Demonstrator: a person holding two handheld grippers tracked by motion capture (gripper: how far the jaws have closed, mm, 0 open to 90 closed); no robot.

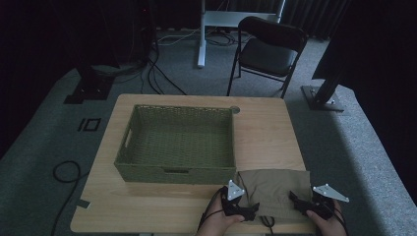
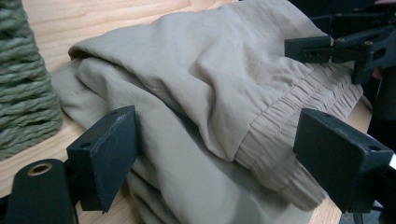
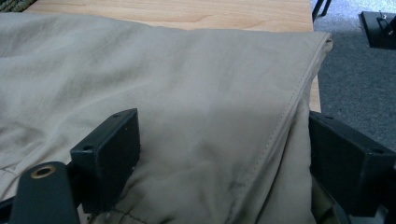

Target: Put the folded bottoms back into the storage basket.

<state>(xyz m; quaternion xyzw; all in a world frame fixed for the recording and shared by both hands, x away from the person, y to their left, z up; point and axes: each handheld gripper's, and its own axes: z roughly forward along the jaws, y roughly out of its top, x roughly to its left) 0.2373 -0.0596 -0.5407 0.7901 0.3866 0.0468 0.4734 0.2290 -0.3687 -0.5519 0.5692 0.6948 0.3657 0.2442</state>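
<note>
Khaki cloth, a folded garment (image 1: 272, 189) lying at the near right edge of the table (image 1: 147, 206), just in front of the green woven basket (image 1: 177, 142): likely light, limp and prone to unfolding (elastic waistband toward the person), so best taken through all layers at both near corners. Long axis roughly across the table, fold edges toward the basket. Left gripper (image 2: 215, 149) and right gripper (image 3: 219, 154) both spread wide, straddling the cloth, clamped on nothing yet.

Both grippers, left (image 1: 246, 212) and right (image 1: 301, 205), are black with blocky screw-holed jaws, grey three-cornered top plates and trailing black cables
</note>
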